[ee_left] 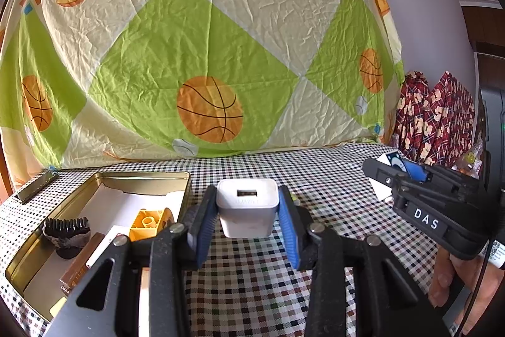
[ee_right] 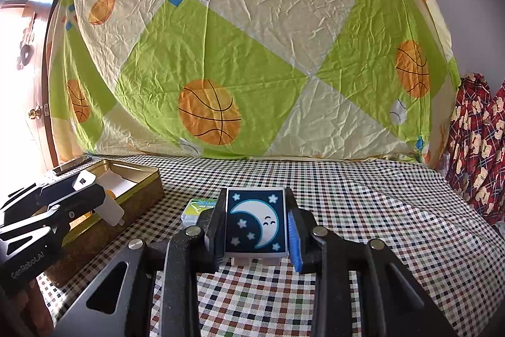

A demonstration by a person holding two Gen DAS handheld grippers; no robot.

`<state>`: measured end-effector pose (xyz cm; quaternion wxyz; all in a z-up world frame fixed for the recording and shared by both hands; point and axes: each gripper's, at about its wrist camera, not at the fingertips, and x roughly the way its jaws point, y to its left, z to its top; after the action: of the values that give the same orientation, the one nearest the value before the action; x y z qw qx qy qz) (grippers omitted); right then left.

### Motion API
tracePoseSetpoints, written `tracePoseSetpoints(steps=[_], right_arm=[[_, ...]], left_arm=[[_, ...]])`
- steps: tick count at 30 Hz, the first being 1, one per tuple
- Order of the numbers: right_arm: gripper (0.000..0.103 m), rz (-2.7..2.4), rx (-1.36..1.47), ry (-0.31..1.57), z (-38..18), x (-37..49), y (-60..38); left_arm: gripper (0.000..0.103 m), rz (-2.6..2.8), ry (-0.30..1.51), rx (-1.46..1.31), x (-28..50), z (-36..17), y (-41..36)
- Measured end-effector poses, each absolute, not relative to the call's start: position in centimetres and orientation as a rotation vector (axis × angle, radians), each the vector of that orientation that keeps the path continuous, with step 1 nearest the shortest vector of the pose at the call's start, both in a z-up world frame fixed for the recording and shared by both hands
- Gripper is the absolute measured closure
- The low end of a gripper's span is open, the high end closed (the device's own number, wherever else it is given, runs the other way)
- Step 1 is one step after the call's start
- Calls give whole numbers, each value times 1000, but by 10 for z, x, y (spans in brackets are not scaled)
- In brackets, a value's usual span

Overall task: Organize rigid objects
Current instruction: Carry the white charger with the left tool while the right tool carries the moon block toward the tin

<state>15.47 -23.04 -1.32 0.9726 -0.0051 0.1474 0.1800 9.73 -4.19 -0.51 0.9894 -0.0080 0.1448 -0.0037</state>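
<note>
Above the tabletop [ee_left: 315,185]:
Left gripper [ee_left: 247,207]: jaws clamp white charger [ee_left: 247,204], light, stiff, slick-sided.
Right gripper [ee_right: 256,225]: jaws pinch moon box [ee_right: 255,223] by its edges.

Low in the left wrist frame, your left gripper [ee_left: 247,210] holds the white plastic charger cube [ee_left: 247,207] above the checked tablecloth [ee_left: 331,195]; the open gold metal tin [ee_left: 151,177] sits lower left, your right gripper [ee_left: 383,179] right.

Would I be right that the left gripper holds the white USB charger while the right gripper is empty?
Not quite: the right gripper is not empty. The right wrist view shows it shut on a moon card box. The left gripper does hold the white USB charger.
</note>
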Motion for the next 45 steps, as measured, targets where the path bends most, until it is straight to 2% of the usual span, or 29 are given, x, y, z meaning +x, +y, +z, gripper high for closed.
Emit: tracePoseSetpoints(steps=[45], right_arm=[[69,551,-60,295,-11,118,-147]], left_arm=[[66,35,289,-77,67,-6,6]])
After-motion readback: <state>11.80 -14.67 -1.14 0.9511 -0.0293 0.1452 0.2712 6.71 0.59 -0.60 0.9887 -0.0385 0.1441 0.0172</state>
